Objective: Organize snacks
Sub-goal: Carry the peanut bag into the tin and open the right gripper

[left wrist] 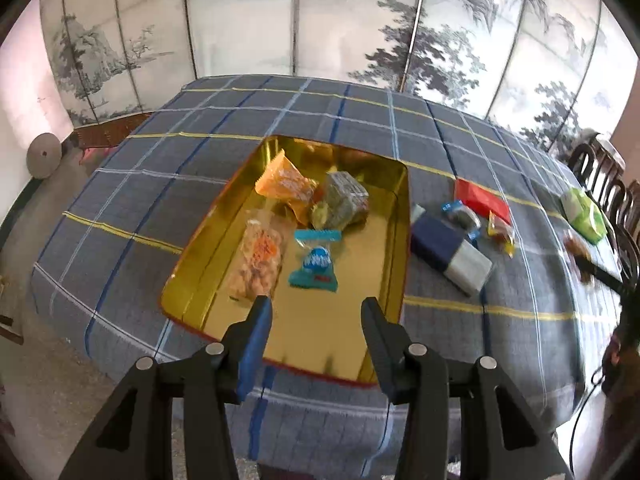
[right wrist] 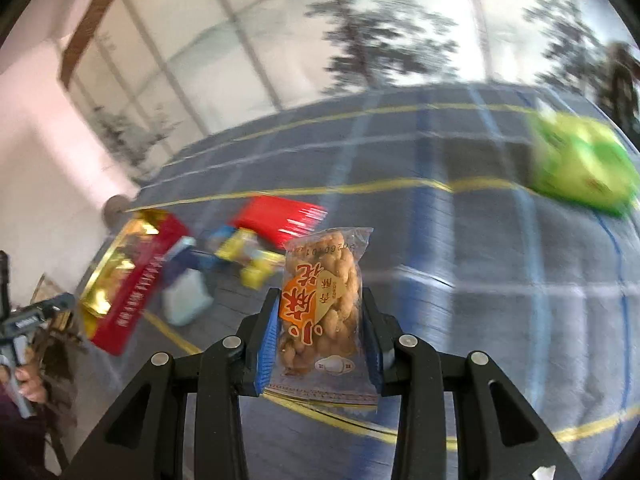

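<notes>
My left gripper [left wrist: 318, 308] hangs open over the near end of a gold tin [left wrist: 403, 240], with nothing between its fingers. In the tin lie an orange packet [left wrist: 286, 184], a grey-green packet [left wrist: 344, 200], a clear bag of fried twists [left wrist: 256, 260] and a blue sweet packet [left wrist: 316, 262]. My right gripper [right wrist: 320, 294] is shut on another clear bag of fried twists [right wrist: 324, 300] and holds it upright above the checked cloth. That view is blurred. The tin [right wrist: 124, 288] shows there at the left, with a red outer wall.
On the cloth right of the tin lie a navy-and-white box [left wrist: 448, 254], a red packet [left wrist: 482, 200], two small wrapped sweets [left wrist: 500, 232] and a green packet [left wrist: 584, 214]. Dark chairs [left wrist: 608, 176] stand at the table's right. A painted folding screen [left wrist: 320, 20] runs behind.
</notes>
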Tool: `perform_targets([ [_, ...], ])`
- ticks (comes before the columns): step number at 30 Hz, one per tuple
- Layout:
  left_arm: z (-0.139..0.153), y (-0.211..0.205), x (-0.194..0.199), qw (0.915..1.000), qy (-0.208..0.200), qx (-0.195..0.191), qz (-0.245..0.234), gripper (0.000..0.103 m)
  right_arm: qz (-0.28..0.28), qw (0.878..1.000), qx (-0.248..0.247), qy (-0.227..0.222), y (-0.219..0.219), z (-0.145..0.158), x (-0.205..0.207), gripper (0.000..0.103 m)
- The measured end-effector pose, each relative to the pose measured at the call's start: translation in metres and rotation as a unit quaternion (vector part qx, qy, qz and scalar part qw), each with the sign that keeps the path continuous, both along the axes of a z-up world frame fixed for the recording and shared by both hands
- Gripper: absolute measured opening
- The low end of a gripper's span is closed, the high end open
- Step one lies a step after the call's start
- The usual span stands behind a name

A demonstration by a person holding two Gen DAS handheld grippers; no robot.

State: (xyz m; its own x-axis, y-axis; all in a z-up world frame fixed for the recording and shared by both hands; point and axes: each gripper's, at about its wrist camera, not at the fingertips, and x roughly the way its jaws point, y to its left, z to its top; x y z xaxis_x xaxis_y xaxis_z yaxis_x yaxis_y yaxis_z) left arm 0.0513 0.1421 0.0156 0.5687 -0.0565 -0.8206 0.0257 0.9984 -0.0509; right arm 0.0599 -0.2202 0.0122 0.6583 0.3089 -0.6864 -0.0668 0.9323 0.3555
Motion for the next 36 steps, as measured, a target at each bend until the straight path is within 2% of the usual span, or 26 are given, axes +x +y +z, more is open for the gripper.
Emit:
perform_targets([
  [4, -0.002, 0.002, -0.004, 0.9998, 0.007, 0.016, 0.001, 0.047, 0.065, 0.998, 0.017, -0.013, 0.054, 0.022, 0.038, 0.034],
  [9, -0.005, 0.012, -0.010, 0.9997, 0.005, 0.022, 0.009, 0.048, 0.132, 0.991, 0.024, -0.011, 0.118, 0.033, 0.086, 0.034],
  [17, -0.009, 0.025, -0.014, 0.9995, 0.001, 0.031, 0.004, 0.049, 0.209, 0.977, 0.011, 0.025, 0.210, 0.018, 0.152, 0.034],
  [26, -0.007, 0.034, -0.011, 0.9991, -0.010, 0.041, 0.002, 0.051, 0.231, 0.970, 0.021, 0.073, 0.258, -0.009, 0.192, 0.034],
  [36, -0.015, 0.037, -0.005, 0.9992, -0.001, 0.038, -0.005, 0.051, 0.238, 0.966, 0.015, 0.101, 0.284, -0.022, 0.217, 0.034],
])
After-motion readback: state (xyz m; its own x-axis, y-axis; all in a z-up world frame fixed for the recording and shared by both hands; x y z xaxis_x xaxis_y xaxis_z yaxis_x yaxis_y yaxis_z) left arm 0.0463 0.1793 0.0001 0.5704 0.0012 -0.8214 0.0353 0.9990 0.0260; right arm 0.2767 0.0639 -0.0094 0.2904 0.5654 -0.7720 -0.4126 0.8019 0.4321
